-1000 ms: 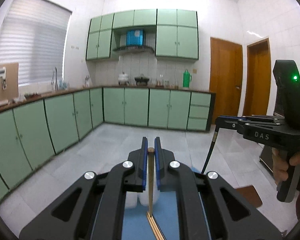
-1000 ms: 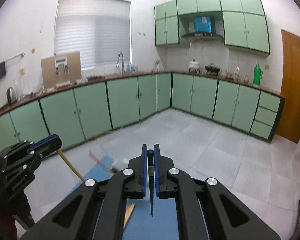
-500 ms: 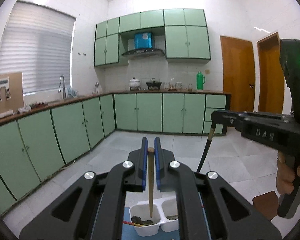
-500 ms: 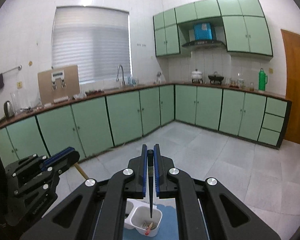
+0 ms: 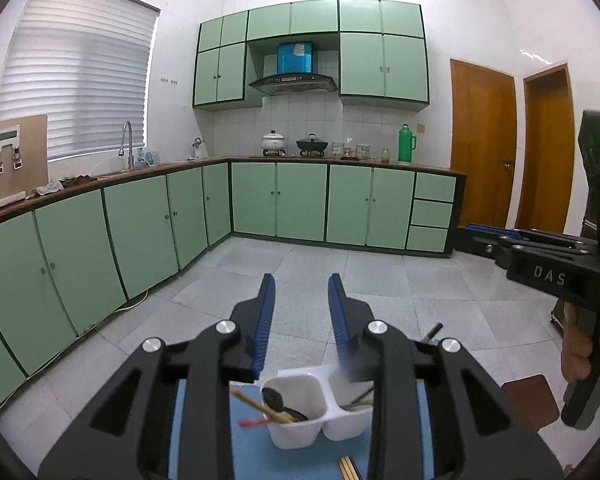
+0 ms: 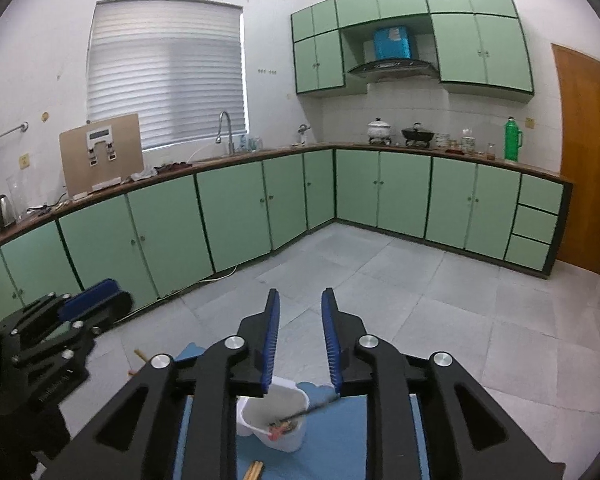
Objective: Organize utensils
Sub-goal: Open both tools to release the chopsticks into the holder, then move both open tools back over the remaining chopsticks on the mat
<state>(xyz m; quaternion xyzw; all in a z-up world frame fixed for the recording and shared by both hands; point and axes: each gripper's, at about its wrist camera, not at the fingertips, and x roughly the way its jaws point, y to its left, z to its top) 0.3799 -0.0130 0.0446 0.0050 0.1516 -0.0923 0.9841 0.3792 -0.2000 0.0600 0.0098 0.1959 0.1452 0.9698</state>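
Left gripper (image 5: 301,286) jaws opening, nothing between them. Right gripper (image 6: 300,300) likewise opening and empty. White two-compartment cup (image 5: 320,420) at bottom centre on blue mat (image 5: 260,460), holding chopsticks (image 5: 256,402) and a spoon (image 5: 272,398).

Both grippers were matte black with silver screws. The left gripper (image 5: 301,286) and right gripper (image 6: 300,300) had ribbed blue pads (image 5: 265,328). The right one's side read "DAS", a green light behind.

A white two-compartment plastic holder (image 5: 300,426) stands on a blue mat (image 5: 256,456); wooden chopsticks (image 5: 256,403) lean in its left compartment.
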